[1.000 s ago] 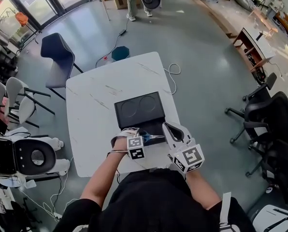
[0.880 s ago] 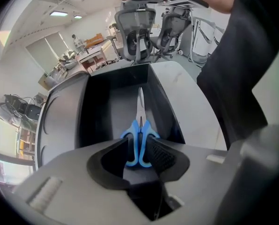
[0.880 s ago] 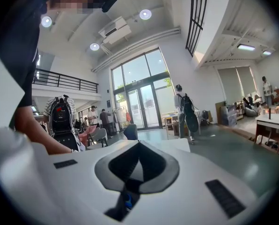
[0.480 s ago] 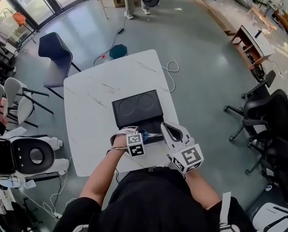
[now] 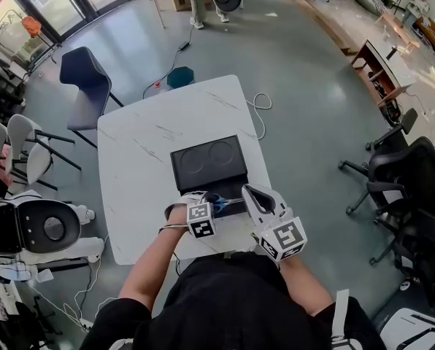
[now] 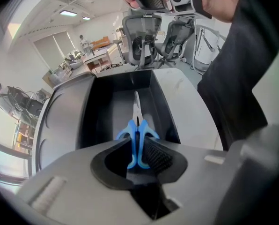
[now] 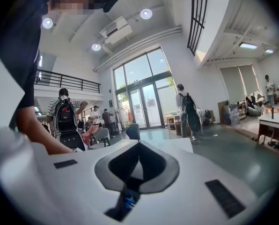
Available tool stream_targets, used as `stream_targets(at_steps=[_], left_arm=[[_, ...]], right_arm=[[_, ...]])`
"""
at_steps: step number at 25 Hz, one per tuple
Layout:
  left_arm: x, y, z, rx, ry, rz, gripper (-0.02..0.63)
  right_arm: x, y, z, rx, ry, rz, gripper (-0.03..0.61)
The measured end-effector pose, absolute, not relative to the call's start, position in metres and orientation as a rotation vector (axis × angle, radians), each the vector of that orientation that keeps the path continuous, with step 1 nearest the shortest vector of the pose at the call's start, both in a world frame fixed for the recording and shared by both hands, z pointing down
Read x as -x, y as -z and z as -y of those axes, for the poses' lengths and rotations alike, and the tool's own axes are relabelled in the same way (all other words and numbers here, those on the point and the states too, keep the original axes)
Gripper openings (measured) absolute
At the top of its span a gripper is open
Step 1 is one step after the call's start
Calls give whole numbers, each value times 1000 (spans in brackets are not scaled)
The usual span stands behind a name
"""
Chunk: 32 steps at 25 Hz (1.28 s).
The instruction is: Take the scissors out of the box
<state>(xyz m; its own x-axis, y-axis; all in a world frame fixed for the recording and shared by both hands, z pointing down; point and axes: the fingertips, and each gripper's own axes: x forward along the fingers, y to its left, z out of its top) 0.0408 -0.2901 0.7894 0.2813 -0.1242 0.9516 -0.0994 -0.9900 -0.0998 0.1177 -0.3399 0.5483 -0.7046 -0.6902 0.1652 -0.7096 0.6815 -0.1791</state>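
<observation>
Two blue handle loops of the scissors [image 6: 137,134] are pinched between the left gripper's [image 6: 138,153] jaws, with the blades reaching away inside the open black box [image 6: 95,111]. A good lift would go straight up with a firm squeeze, so the tips clear the far wall. The right gripper [image 7: 139,146], pressed together and empty, hovers at the box's near right and could steady it. The white marbled table [image 5: 152,152] looks slick. On the grey floor around it are a dark chair [image 5: 86,75] far left and a cable [image 5: 260,115].

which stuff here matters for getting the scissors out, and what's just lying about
For the job: blue-handled scissors, black box, left gripper shut on the scissors.
Just lying about: white cable, dark chair, black office chairs.
</observation>
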Motion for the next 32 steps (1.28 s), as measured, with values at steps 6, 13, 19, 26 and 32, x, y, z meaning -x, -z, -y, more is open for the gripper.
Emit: stream_targets(at_steps=[6,13,19,26,32], left_arm=[[-43,-767,289,2502,1797,-245,91],[-38,-722,293,2574,1654,-429,92],[-36,-682,298,2680,1425,-659,92],[-37,-632,308,2791,1040,-977,92],[-31,-594,314,2869,710,-1213,91]], right_arm=[[-120,-542,341,-1197,-304,2819,8],[-127,-527,348,-1300,-215,2821,8],[-135,-517,359,-1389,-146,2803,8],[-136,-508,364,-1390,-96,2806,8],[-131,-502,360,-1380,-59,2814,7]])
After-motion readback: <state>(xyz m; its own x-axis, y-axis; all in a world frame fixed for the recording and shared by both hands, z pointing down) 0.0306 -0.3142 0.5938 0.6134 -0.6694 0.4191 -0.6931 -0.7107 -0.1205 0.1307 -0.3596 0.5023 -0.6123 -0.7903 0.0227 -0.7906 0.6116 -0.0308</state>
